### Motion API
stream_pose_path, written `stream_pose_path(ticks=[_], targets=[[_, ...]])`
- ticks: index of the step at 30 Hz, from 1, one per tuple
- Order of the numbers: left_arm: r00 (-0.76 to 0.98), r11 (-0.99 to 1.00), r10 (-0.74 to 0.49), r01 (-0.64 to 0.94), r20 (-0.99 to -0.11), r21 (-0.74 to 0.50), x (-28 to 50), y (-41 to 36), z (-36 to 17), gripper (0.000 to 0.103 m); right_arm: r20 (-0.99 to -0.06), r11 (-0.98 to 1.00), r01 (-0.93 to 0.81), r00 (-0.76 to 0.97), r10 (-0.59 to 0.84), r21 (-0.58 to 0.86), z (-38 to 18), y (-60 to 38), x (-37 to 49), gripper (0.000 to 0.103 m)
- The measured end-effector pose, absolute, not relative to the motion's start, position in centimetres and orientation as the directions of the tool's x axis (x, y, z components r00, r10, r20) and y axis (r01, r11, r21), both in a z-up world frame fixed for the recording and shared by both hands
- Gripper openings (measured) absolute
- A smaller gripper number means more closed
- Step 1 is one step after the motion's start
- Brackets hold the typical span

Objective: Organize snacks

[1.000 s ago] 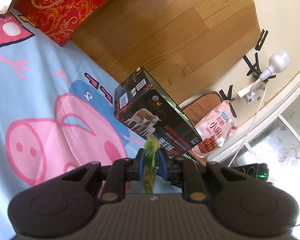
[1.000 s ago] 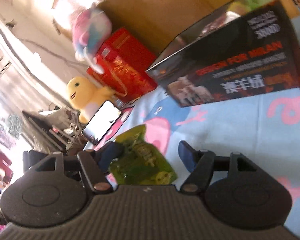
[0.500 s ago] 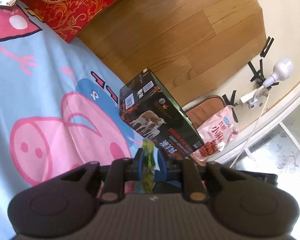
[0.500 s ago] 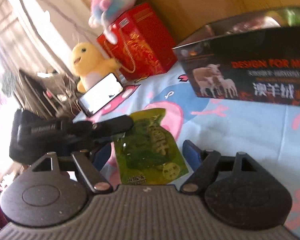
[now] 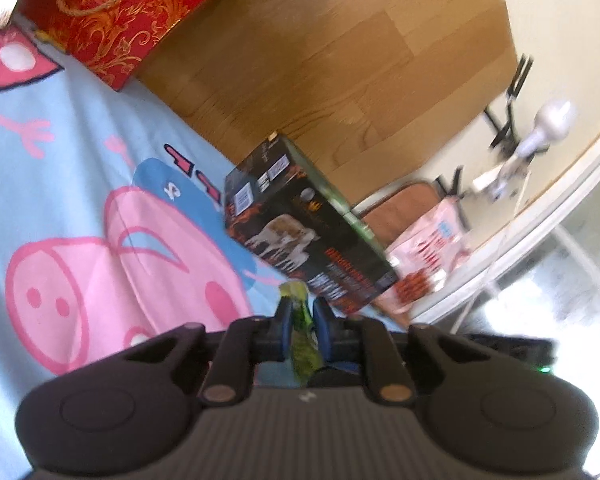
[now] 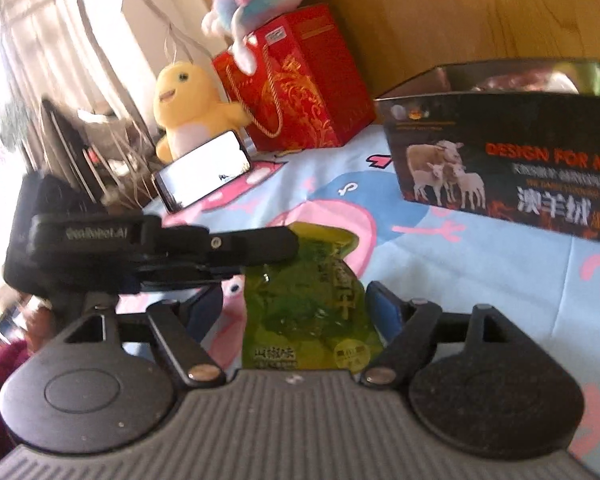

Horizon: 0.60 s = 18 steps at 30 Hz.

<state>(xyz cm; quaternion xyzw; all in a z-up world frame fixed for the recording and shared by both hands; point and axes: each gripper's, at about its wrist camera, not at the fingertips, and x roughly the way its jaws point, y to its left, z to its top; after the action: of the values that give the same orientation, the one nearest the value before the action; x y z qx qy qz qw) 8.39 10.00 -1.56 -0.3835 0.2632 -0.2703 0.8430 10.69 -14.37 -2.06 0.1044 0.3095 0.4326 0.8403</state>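
On the blue pig-print cloth (image 6: 480,280), our left gripper (image 5: 302,314) pinches the green foil snack packet (image 6: 312,304); our right gripper (image 6: 304,312) gapes wide, so a weak edge-grip could drop it.

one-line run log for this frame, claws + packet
left claw: shut on green snack packet | right claw: open, packet between fingers | black box: open, ahead on cloth

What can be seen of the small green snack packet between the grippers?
The small green snack packet is a flat, glossy, translucent pouch with dark printed characters and a crimped top edge. It hangs upright above the blue cartoon-print cloth, seen edge-on in the left wrist view. The left gripper is shut on its upper part. The right gripper stands open around it, its blue pads apart from the packet's sides.
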Motion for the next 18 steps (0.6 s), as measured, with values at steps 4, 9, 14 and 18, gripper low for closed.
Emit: stream_pose_path(ticks=[4,9,14,18], targets=[[0.678,0.423,-0.726,0.305,-0.117,-0.854,7.8,11.1,-1.1,0.012,-0.366,0.501,-0.603,0.342,0.866,0.621,-2.6,-16.4,12.5,0.091],[0.692,0.436,-0.711,0.29,-0.128,-0.852,7.3,11.2,-0.6,0.012,-0.299,0.38,-0.63,0.237,0.924,0.677,-2.5,-16.5,12.5,0.062],[0.694,0.516,-0.695,0.298,-0.189,-0.803,8.0,10.0,1.4,0.012,-0.273,0.369,-0.645,0.248,0.929,0.669,-1.5,-17.0,11.8,0.053],[0.695,0.593,-0.681,0.335,-0.233,-0.732,10.5,7.5,4.3,0.014,-0.263,0.425,-0.627,0.339,0.903,0.653,-0.6,-18.4,11.5,0.05]])
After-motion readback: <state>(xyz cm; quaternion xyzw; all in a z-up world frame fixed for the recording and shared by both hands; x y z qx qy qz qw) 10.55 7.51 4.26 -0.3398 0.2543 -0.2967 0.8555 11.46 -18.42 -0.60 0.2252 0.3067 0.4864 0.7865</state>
